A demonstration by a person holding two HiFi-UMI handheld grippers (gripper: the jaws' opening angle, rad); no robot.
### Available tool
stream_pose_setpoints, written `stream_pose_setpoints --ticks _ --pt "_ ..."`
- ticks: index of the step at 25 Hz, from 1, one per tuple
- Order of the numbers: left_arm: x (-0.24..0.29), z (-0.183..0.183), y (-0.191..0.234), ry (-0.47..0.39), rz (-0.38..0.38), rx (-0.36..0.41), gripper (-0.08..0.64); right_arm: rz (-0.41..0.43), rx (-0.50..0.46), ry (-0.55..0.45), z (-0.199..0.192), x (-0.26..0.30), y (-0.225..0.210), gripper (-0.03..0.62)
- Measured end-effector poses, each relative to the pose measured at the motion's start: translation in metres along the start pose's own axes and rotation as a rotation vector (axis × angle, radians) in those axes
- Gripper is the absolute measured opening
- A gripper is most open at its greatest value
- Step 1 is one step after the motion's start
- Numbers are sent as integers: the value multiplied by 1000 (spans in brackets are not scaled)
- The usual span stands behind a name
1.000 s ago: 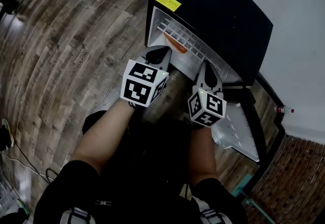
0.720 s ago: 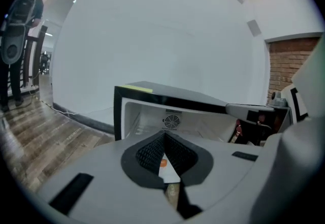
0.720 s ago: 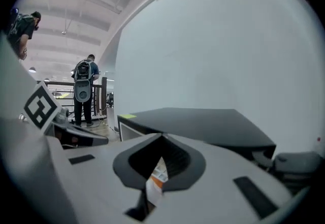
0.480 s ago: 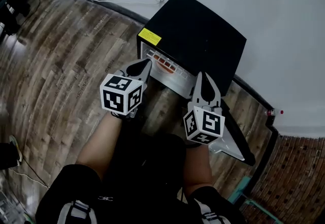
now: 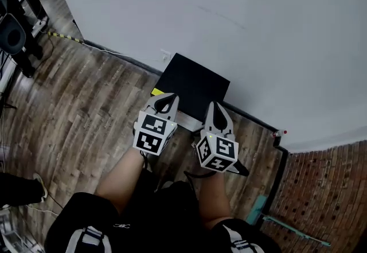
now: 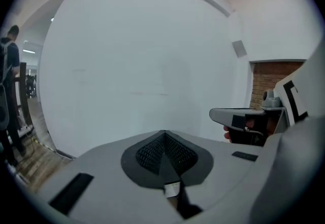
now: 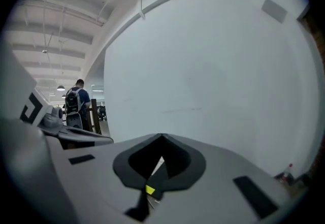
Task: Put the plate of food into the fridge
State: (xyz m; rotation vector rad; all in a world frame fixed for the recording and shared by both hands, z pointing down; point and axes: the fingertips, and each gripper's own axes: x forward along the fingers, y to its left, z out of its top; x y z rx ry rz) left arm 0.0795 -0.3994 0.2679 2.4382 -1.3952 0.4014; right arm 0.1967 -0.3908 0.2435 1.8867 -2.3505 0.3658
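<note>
Wooden floor (image 5: 69, 108), left of frame: bare boards.

Left gripper (image 5: 170, 98), centre-left: fingers (image 6: 150, 154) pressed together with nothing between them. It is held out before the body and aimed at the white wall (image 5: 229, 11), so it carries no load.

Fridge (image 5: 195, 82), centre: it stands on the floor against that wall, well below both grippers. Its door (image 5: 239, 168) seems ajar toward lower right.

Right gripper (image 5: 210, 105): fingers (image 7: 177, 159) likewise together and empty.

The plate of food is in no view. It may be inside the fridge, but that cannot be confirmed. With both hands free, closing the door likely remains.
</note>
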Motion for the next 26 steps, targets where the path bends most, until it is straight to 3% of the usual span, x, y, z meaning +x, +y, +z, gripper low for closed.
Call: stream_pose_setpoints --ticks 5,9,26 --pt "-65 98 -51 -53 -13 11 -3 26 24 -30 100 -68 3 12" --pt "-93 136 -81 -101 -24 23 -3 33 1 -92 144 -101 6 12" --pt "-129 132 -141 -118 -22 -7 -3 65 -25 -96 148 -167 -2 12"
